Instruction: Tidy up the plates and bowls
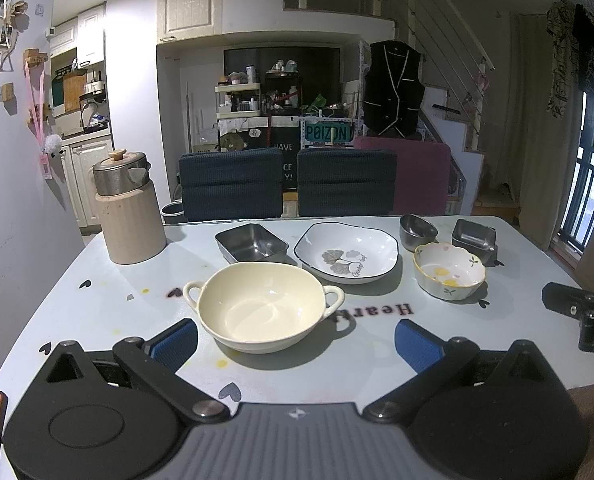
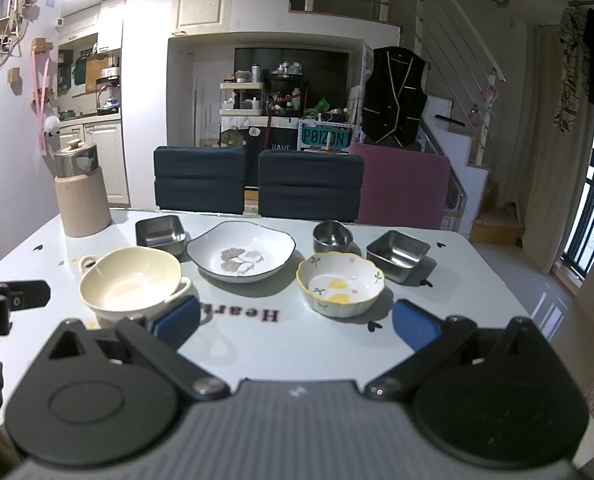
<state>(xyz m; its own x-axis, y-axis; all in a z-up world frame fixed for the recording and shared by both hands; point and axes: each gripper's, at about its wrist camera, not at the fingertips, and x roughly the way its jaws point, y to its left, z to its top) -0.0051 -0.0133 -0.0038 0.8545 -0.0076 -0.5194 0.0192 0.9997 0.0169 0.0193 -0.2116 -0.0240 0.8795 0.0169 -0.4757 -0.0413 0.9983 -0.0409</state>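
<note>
A pale tabletop printed with small hearts and lettering is seen from two handheld tools, and six dishes lie spread across it, none yet stacked. Largest is a cream two-handled bowl, set nearest the left tool, whose blue-padded fingers are spread wide, with nothing held and the bowl's near rim lying between them. Behind it and to the right, a white leaf-patterned plate is placed, shallow and dark-rimmed. A flowered bowl with a scalloped yellow edge sits just ahead of the right tool, which is likewise spread wide and empty. Three steel pieces are ranged along the far side: a rectangular steel tray behind the cream bowl, a square steel dish at the far right, and a small round steel cup between the plate and that dish. A beige kettle stands apart at the far left corner. No grasp appears to have been started. For the first pick, the rim of a bowl would best be pinched between the pads rather than the whole body spanned, and a level lift is advised, since glazed ceramic may slip. Nesting is judged safest if smaller pieces are lowered into larger ones, steel with steel, with neighbours kept clear of the moving dish.
</note>
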